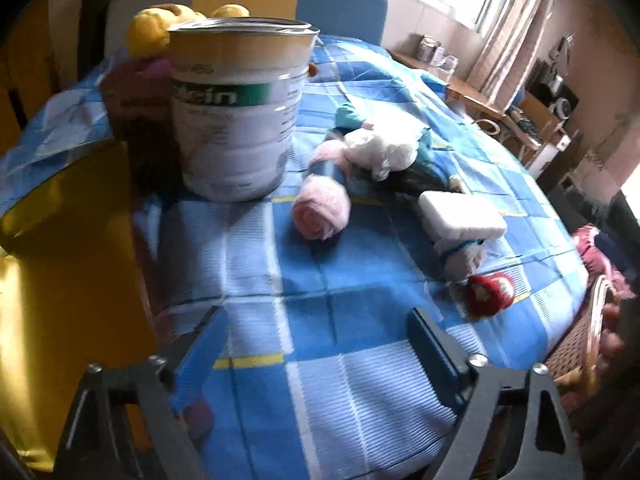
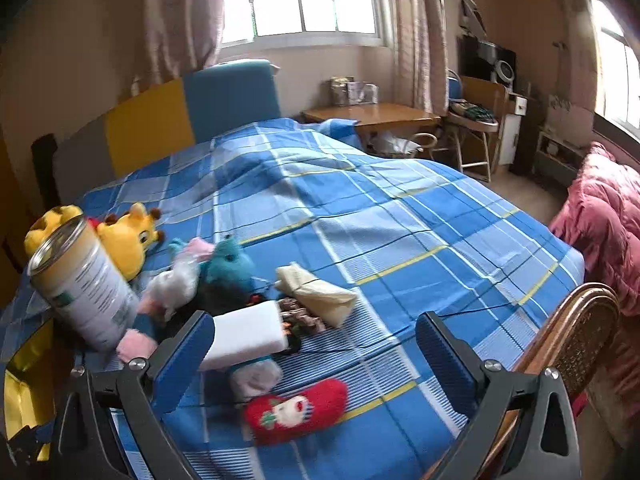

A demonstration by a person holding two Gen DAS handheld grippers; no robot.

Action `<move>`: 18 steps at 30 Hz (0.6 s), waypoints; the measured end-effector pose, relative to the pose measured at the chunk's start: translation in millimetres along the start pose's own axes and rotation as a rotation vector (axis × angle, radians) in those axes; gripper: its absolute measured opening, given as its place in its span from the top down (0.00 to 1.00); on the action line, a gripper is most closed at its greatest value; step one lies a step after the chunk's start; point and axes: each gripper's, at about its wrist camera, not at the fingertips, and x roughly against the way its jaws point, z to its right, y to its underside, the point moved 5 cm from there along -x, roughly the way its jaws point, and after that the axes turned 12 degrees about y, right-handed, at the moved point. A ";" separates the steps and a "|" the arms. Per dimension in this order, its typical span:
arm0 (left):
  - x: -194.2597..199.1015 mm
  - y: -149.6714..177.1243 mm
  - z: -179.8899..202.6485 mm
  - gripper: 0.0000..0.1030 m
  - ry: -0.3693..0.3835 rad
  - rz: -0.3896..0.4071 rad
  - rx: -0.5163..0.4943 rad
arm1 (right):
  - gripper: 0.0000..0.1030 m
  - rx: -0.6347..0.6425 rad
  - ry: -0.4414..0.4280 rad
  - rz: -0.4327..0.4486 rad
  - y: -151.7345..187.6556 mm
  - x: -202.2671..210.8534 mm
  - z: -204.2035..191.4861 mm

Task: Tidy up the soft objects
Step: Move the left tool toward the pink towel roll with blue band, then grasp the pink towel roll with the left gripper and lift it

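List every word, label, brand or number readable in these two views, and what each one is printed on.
"...tein": partial white letters on the green band of the tin can; the start of the word is cut off.
Smaller print above and below that band: too blurred to read.
Columns of fine print on the can's side: too small to read.
No other text is legible.

Open bedspread point(image 2: 400, 216) beyond toys point(image 2: 224, 276) (tin point(image 2: 84, 280) left)
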 end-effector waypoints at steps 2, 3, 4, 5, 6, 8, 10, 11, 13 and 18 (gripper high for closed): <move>-4.7 -8.8 1.4 0.17 0.005 -0.002 -0.006 | 0.01 -0.007 0.007 -0.007 -0.3 -4.2 5.1; -8.7 -13.3 1.4 0.18 0.001 -0.011 -0.012 | 0.01 -0.009 0.005 -0.011 0.1 -6.2 6.4; -14.2 -18.5 2.2 0.18 -0.008 -0.013 -0.021 | 0.01 -0.008 0.004 -0.014 0.7 -7.6 6.7; -20.7 -24.4 2.4 0.18 -0.023 -0.015 -0.030 | 0.01 -0.009 -0.003 -0.028 2.4 -10.3 6.2; -25.7 -28.6 0.8 0.20 -0.037 -0.022 -0.039 | 0.01 -0.011 -0.012 -0.035 3.3 -12.2 6.4; -40.0 -39.0 -1.2 0.26 -0.070 -0.040 -0.064 | 0.01 -0.013 -0.032 -0.055 6.3 -16.1 3.8; -56.3 -47.4 -1.4 0.33 -0.094 -0.061 -0.090 | 0.01 -0.012 -0.047 -0.063 7.5 -18.4 0.8; -62.7 -50.3 -2.8 0.35 -0.105 -0.069 -0.100 | 0.01 -0.011 -0.057 -0.068 8.2 -20.1 -1.0; -78.3 -56.3 -4.5 0.37 -0.134 -0.086 -0.122 | 0.01 -0.010 -0.067 -0.077 9.6 -23.5 -3.7; -110.1 -63.8 -8.5 0.38 -0.194 -0.113 -0.174 | 0.01 -0.018 -0.102 -0.082 9.5 -25.5 -5.5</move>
